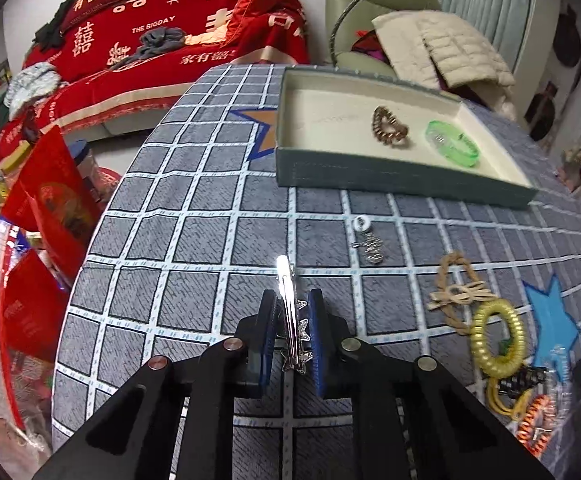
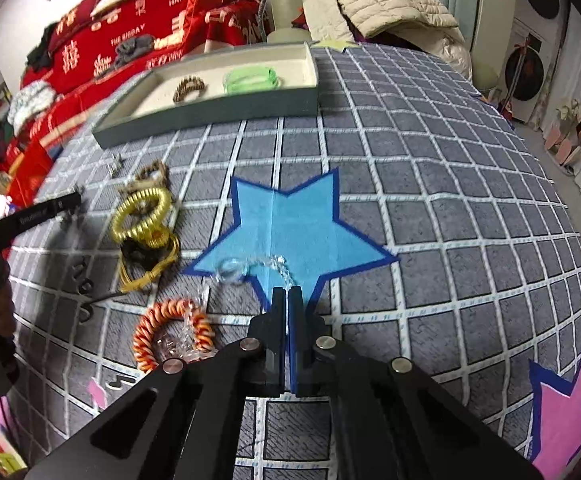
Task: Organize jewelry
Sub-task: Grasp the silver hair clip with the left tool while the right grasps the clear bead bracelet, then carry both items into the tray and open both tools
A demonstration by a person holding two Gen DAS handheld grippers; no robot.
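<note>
My left gripper [image 1: 292, 300] is shut on a silver hair clip with stars [image 1: 288, 304], held above the checked cloth. Ahead stands the grey tray [image 1: 390, 178] holding a brown coil band [image 1: 388, 126] and a green bracelet [image 1: 452, 144]. Loose on the cloth: a silver charm [image 1: 366, 240], a rope bracelet [image 1: 456, 292], a yellow coil band [image 1: 498, 338]. My right gripper [image 2: 288, 294] is shut and empty over the blue star [image 2: 294, 232], near a clear bead chain [image 2: 250, 268]. An orange-striped coil band [image 2: 170, 332] and the yellow coil band [image 2: 142, 216] lie to its left.
The tray [image 2: 210, 110] sits at the far side in the right wrist view. The left gripper's body [image 2: 30, 216] shows at that view's left edge. A red-covered sofa [image 1: 162, 36] and a chair with a beige jacket [image 1: 442, 48] stand beyond the table. A pink star [image 2: 562, 412] marks the cloth at right.
</note>
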